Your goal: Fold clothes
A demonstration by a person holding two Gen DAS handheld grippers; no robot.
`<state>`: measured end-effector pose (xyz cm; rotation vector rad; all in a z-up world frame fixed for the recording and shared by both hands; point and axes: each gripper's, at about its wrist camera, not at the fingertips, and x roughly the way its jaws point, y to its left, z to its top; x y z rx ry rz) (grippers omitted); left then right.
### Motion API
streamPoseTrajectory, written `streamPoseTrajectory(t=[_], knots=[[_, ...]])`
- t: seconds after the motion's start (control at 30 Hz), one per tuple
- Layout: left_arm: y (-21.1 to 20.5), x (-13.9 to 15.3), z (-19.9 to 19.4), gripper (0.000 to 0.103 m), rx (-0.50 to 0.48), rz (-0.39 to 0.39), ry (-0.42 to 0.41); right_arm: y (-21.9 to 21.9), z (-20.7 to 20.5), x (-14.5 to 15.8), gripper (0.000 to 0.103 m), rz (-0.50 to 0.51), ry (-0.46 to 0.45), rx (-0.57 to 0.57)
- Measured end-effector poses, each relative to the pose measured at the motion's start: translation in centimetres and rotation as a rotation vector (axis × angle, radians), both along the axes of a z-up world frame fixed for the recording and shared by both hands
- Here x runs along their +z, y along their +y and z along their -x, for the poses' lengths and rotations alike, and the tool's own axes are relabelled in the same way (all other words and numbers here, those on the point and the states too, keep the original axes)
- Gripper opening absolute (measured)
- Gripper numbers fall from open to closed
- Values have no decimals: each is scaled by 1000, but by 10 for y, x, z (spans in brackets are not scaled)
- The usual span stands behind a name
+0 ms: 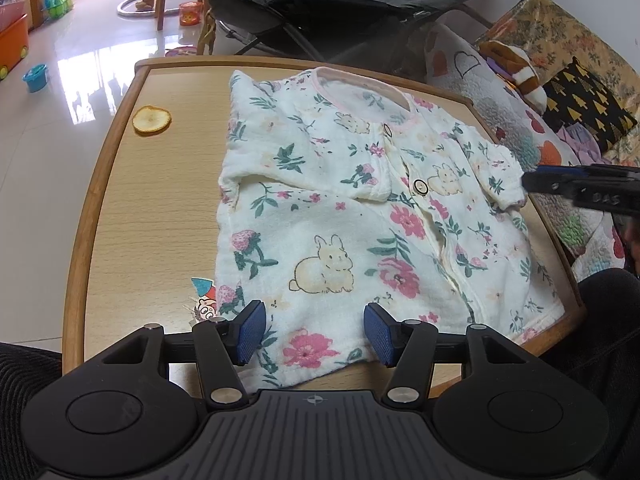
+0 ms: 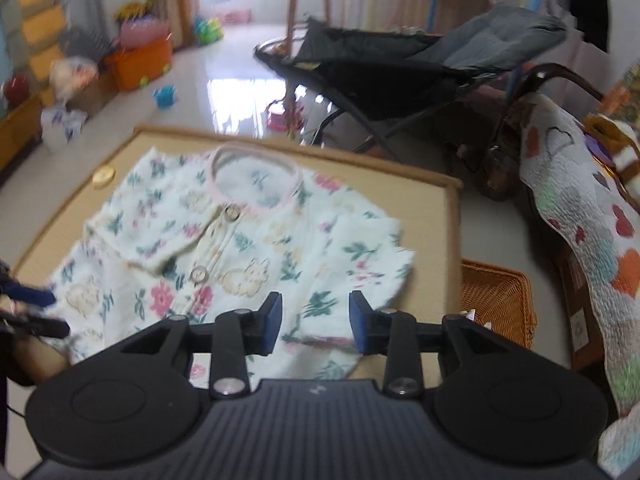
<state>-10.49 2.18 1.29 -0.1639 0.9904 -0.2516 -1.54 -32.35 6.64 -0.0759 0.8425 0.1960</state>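
A cream baby top (image 1: 360, 200) printed with flowers and rabbits lies front up on the small wooden table (image 1: 120, 200), pink collar at the far edge. Its left sleeve is folded across the chest. My left gripper (image 1: 316, 332) stands open over the near hem, blue pads either side of the cloth without pressing it. In the right wrist view the top (image 2: 240, 240) is blurred; my right gripper (image 2: 314, 324) is open above its right side, nothing clamped. The right gripper's tip (image 1: 530, 182) sits just beside the right sleeve cuff. The left gripper (image 2: 48, 312) shows at the left edge.
An orange slice-shaped disc (image 1: 151, 120) lies on the table's far left, a sticker (image 1: 204, 296) near the hem. A wicker basket (image 2: 496, 304) stands right of the table, a heart-pattern quilt (image 2: 580, 220) beyond it. A dark folding chair (image 1: 340, 4) is behind the table.
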Motion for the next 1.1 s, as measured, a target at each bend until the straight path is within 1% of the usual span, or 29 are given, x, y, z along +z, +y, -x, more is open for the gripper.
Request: streamPoseTrajectory(t=[0.07, 0.2, 0.27, 0.37, 0.47, 0.57, 0.6, 0.63, 0.7, 0.87, 1.0, 1.1], knots=[[0, 0, 0, 58, -5, -2, 1, -15, -2, 2, 36, -28, -7, -75], [1, 0, 0, 58, -1, 5, 2, -41, -20, -10, 36, -81, 36, -209], [1, 0, 0, 58, -2, 6, 2, -47, -28, -18, 36, -134, 63, -247], [2, 0, 0, 58, -2, 11, 3, -45, -37, -29, 36, -154, 83, -274], [2, 0, 0, 58, -3, 11, 3, -40, -43, -38, 35, -127, 98, -272], [1, 0, 0, 58, -3, 11, 2, -36, -44, -45, 29, -119, 120, -254], [1, 0, 0, 58, -3, 11, 2, -35, -44, -47, 22, -116, 126, -250], [1, 0, 0, 58, -3, 11, 2, -35, -44, -47, 14, -117, 128, -248], [1, 0, 0, 58, -3, 11, 2, -34, -43, -47, 6, -120, 127, -242], [2, -1, 1, 58, -5, 9, 0, -28, -40, -38, 4, -109, 101, -216], [1, 0, 0, 58, -7, 6, 0, -15, -40, -26, 4, -90, 72, -153], [2, 0, 0, 58, -6, 8, 1, -2, -42, -21, 3, -94, 65, -111]])
